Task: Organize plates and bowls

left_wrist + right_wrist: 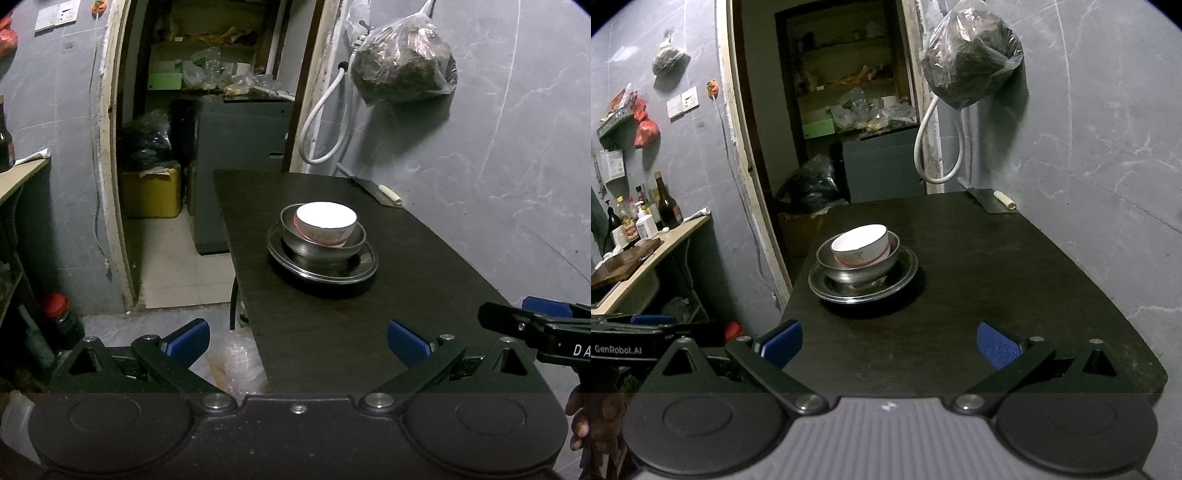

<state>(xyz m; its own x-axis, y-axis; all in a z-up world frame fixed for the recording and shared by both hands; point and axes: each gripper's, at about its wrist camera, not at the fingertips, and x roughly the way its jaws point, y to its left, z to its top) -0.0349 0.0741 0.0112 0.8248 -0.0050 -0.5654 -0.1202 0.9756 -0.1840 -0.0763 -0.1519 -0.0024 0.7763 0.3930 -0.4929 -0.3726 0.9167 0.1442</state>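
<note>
Holding both grippers back from the stack, we have nothing gripped: the left gripper (298,343) has its jaws spread wide over the near part of the dark counter (424,280), and the right gripper (889,345) shows its jaws just as wide, blue pads (997,345) well apart. Ahead of us, near the middle of the counter, sits the stack: a white bowl (327,223) with a red band nested, slightly tilted, inside a steel bowl (321,242), which rests on a steel plate (323,262). From the right wrist view we see the same white bowl (860,245) leaning toward the left. At the far edge by the wall lies a cleaver (373,188) with a pale handle. A filled plastic bag (404,62) hangs on the grey tiled wall above it.
</note>
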